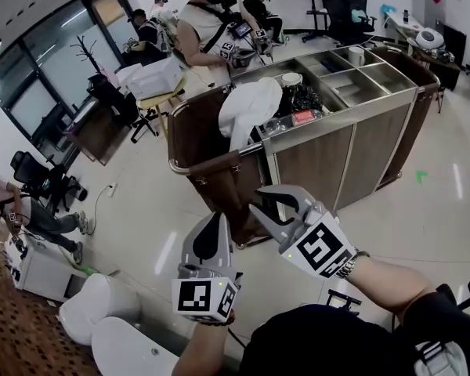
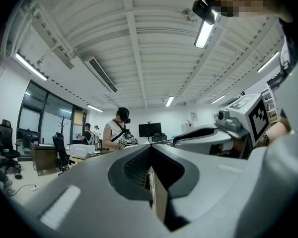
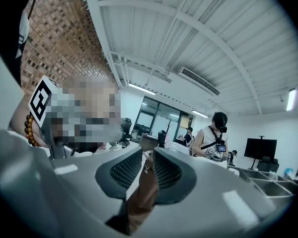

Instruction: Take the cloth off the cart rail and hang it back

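Left gripper (image 1: 211, 219): we find jaws pressed together, nothing between them. Its own view confirms this and alone shows right gripper's marker cube (image 2: 253, 115) close alongside.

Centre: white cloth (image 1: 249, 108) hangs draped over cart rail (image 1: 189, 169) at left end of cart (image 1: 360, 131), above brown bag (image 1: 219, 175). We see cloth in head view only. Both grippers well apart from it.

Right gripper (image 1: 257, 199): jaws narrowly apart, empty. Its own view shows only brown surface through gap, plus steel compartments (image 3: 268, 182) at right.

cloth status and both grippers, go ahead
Left gripper jaws shut, empty. Right gripper jaws slightly apart, empty. Cloth draped over cart end, untouched. Both grippers short of it.
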The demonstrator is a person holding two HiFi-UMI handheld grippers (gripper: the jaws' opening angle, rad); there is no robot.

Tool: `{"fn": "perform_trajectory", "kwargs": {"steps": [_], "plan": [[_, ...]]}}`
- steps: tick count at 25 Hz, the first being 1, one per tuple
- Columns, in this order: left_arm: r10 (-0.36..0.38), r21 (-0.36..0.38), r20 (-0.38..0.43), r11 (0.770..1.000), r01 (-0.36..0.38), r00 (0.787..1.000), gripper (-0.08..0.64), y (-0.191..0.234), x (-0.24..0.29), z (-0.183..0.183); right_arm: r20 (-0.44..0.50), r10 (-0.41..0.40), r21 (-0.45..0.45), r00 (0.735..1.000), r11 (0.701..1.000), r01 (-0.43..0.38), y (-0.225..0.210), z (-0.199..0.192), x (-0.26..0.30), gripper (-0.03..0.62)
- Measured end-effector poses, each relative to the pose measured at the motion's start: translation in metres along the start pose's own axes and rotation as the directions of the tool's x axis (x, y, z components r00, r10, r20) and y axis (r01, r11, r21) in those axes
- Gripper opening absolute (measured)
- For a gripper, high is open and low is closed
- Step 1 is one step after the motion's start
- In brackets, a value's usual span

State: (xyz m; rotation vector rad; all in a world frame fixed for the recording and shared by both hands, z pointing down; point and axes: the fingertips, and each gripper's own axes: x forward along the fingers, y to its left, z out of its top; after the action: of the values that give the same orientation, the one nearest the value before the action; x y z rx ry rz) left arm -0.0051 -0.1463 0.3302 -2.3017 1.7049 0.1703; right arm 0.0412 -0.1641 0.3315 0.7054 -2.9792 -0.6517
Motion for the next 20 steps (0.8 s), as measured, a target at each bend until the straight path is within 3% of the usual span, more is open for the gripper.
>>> {"fn": "perform_trajectory", "kwargs": {"steps": [10,18,20], "plan": [[-0.038,-0.012,-0.009,0.999,0.037,0.999,0.003,0.024,-0.027,0.000,0.012,-0.046,0.093,0.999,0.995,0.045,0.044,-0.002,0.010,0.015],[-0.093,-0.044,-0.017,0.995,0.092,0.996,0.003,0.027,-0.046,-0.007,-0.043,-0.116,0.262,0.992,0.957,0.123,0.072,0.001,0.008,0.000],[-0.104,-0.053,-0.018,0.993,0.103,0.994,0.002,0.027,-0.050,-0.011,-0.035,-0.118,0.213,0.992,0.969,0.122,0.075,0.000,0.009,0.000]]}}
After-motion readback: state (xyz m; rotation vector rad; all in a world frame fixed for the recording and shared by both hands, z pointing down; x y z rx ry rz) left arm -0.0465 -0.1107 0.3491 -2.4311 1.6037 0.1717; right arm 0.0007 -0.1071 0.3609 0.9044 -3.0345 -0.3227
